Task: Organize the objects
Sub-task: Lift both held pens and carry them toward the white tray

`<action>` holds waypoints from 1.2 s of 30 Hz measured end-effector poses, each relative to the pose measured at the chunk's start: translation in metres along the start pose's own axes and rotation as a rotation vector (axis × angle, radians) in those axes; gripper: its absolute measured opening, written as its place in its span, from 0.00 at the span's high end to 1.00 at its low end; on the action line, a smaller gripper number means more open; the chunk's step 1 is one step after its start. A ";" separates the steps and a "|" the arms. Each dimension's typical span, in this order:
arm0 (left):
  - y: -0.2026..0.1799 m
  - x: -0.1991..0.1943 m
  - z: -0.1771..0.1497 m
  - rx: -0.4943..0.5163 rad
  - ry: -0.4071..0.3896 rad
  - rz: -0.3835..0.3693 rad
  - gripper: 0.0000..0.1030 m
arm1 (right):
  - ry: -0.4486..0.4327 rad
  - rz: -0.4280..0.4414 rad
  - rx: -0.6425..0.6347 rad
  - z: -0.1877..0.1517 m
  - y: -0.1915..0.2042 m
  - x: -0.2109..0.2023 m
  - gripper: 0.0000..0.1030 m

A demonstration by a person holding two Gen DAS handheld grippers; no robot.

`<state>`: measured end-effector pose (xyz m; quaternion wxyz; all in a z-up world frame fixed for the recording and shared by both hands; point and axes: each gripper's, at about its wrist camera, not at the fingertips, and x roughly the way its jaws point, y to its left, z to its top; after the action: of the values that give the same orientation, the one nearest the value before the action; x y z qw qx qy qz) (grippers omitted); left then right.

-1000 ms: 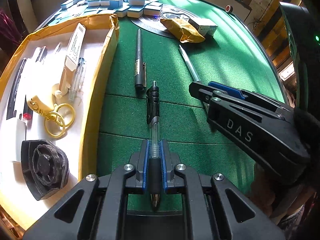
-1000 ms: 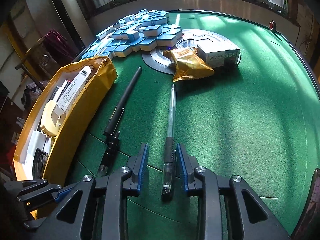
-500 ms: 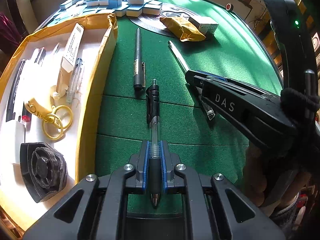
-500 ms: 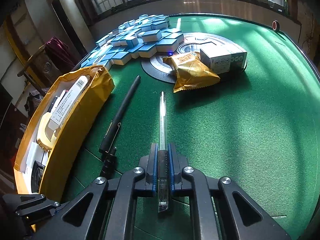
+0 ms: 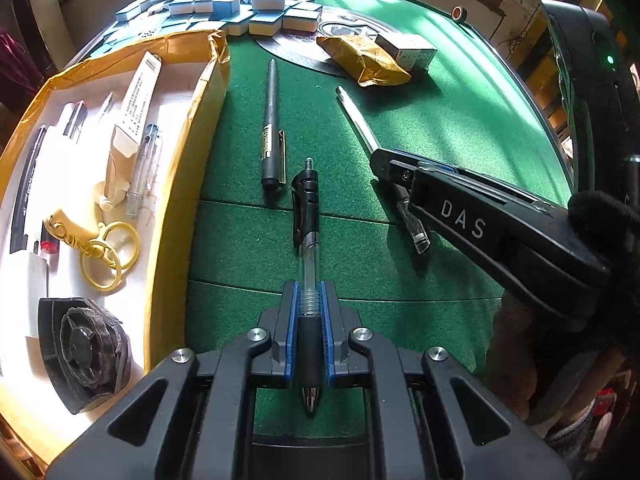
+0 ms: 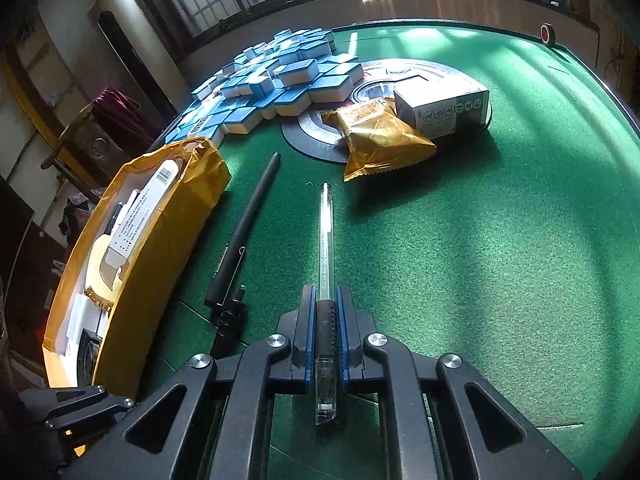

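Note:
My left gripper is shut on a clear retractable pen with a black grip and black clip end, which points away over the green felt. My right gripper is shut on a clear capped pen; in the left wrist view that gripper reaches in from the right, holding the clear capped pen just above the felt. A dark grey pen lies on the felt between the two held pens and the yellow-walled box.
The box holds pens, a white tube, a gold key ring and a black fan-shaped part. Blue-and-white tiles, a gold snack bag and a small carton lie at the far side. Bare felt stretches to the right.
My right gripper has closed on the clear capped pen and lifted it slightly off the felt, swinging its far end left. The left gripper and its pen have stayed put.

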<state>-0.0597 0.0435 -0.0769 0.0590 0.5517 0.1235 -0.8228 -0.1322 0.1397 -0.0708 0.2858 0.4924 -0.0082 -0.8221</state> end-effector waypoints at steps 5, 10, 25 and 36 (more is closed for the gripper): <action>0.000 0.001 0.002 -0.001 0.003 -0.004 0.92 | -0.006 0.009 0.004 0.000 -0.002 -0.002 0.92; 0.000 0.002 0.003 -0.002 0.005 -0.011 0.92 | -0.013 0.018 0.032 0.001 -0.008 -0.006 0.92; -0.002 -0.007 0.002 0.005 -0.024 -0.028 0.92 | 0.003 0.089 0.092 0.003 -0.016 -0.004 0.92; 0.007 -0.027 0.004 -0.041 -0.017 -0.141 0.92 | -0.015 0.147 0.116 0.003 -0.019 -0.008 0.92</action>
<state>-0.0510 0.0344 -0.0522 0.0133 0.5331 0.1785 -0.8269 -0.1409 0.1586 -0.0683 0.3161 0.5002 -0.0939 -0.8007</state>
